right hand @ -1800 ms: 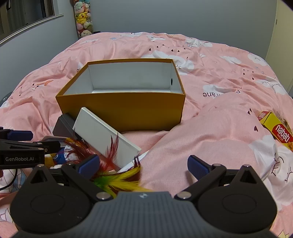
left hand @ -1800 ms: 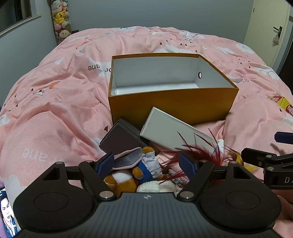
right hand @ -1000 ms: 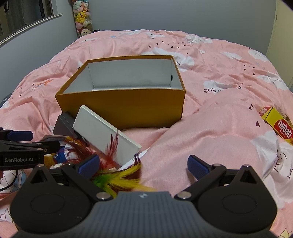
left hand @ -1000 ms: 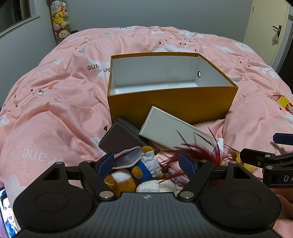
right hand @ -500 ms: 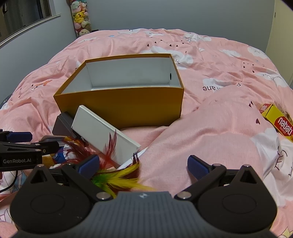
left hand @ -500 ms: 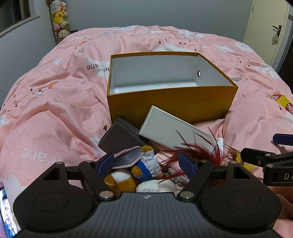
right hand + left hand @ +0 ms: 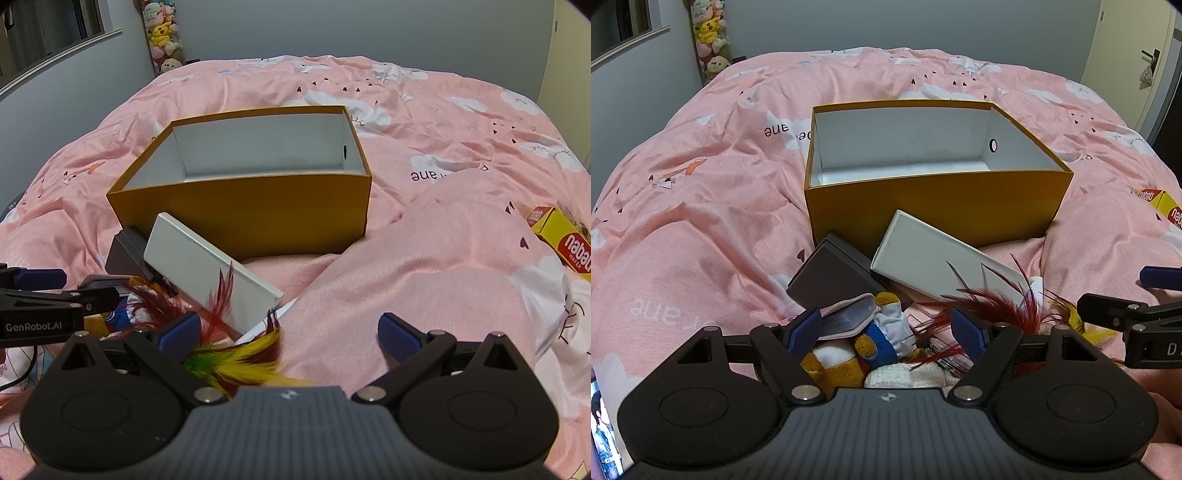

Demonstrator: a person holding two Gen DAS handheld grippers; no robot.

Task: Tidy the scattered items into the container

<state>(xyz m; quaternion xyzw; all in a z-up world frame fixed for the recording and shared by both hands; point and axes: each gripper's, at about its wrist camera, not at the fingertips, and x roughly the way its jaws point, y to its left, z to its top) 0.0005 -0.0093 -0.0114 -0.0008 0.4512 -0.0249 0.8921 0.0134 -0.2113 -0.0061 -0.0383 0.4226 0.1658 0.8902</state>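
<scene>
While we hold both tools low over the near end of the bed, our left gripper (image 7: 888, 334) stands wide apart around a stuffed toy (image 7: 875, 343) without touching it, and our right gripper (image 7: 290, 334) is equally wide, gripping nothing, its left finger beside the feathers (image 7: 236, 360). Just beyond the toy lie a grey box (image 7: 831, 275) and a white box (image 7: 945, 264), the white one leaning toward the orange container (image 7: 934, 206), which sits farther off on the pink duvet (image 7: 701, 206). Well to the right lies a yellow wafer packet (image 7: 563, 240).
</scene>
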